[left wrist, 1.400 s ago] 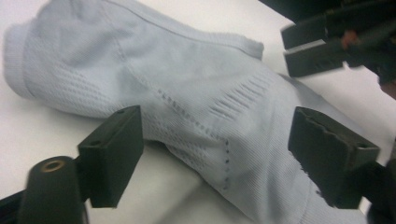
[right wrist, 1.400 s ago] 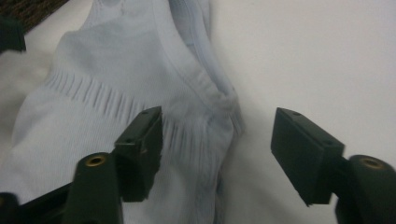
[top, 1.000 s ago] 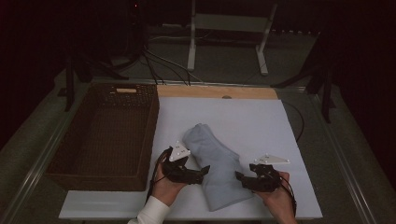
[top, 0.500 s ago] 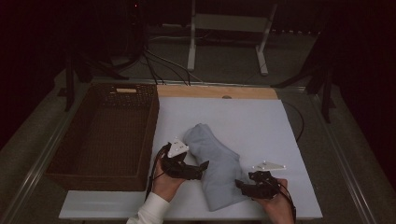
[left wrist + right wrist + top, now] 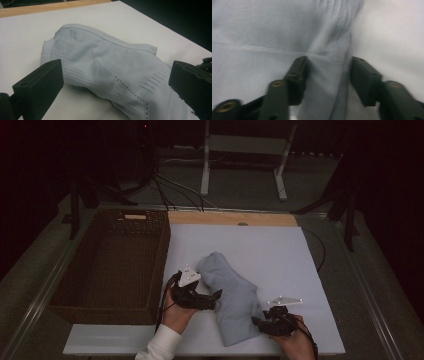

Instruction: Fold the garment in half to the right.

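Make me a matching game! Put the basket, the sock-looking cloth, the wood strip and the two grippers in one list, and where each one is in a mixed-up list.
Things:
1. wicker basket
2. pale blue knitted cloth
3. wooden strip
4. left gripper
5. right gripper

Places:
A. far edge of the white board
B. at the cloth's near end
C. left of the white board
D. lying on the white board
E. between basket and cloth

Pairs: 1-C, 2-D, 3-A, 4-E, 5-B
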